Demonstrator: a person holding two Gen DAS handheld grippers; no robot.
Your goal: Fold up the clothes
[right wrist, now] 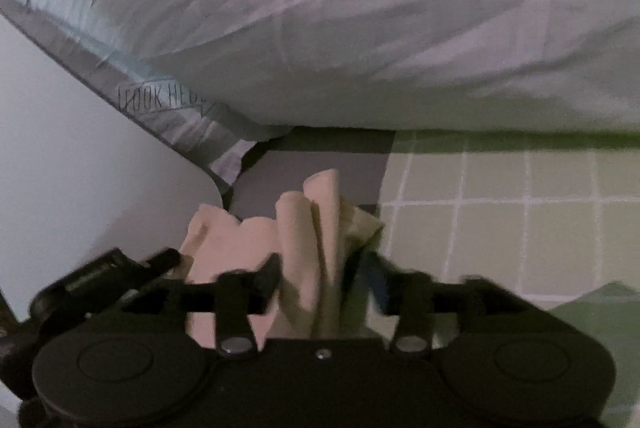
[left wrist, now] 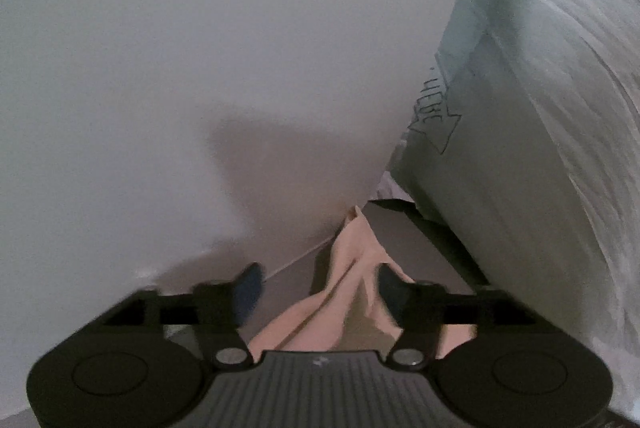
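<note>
1. Left gripper (left wrist: pixel 318 286): fingers spread wide, the peach cloth (left wrist: pixel 352 268) bunched loose between them, nothing pinched.
2. Right gripper (right wrist: pixel 326 278): fingers parted too, the cloth (right wrist: pixel 304 240) standing in folds between them, whether gripped I cannot tell.
3. The cloth hangs just below the pale bedsheet (right wrist: pixel 360 27), above the green tiled floor (right wrist: pixel 520 220).

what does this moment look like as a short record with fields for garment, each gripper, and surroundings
garment: peach fabric garment, bunched in upright folds, not flat
left gripper: black two-finger left gripper, jaws apart, peach cloth lying between them; whether it grips is unclear
right gripper: black two-finger right gripper, jaws apart, cloth bunched between the fingers
surroundings: pale crinkled plastic-wrapped bundle with printed lettering, white table surface, pale green tiled floor
fold state: no finished fold visible
</note>
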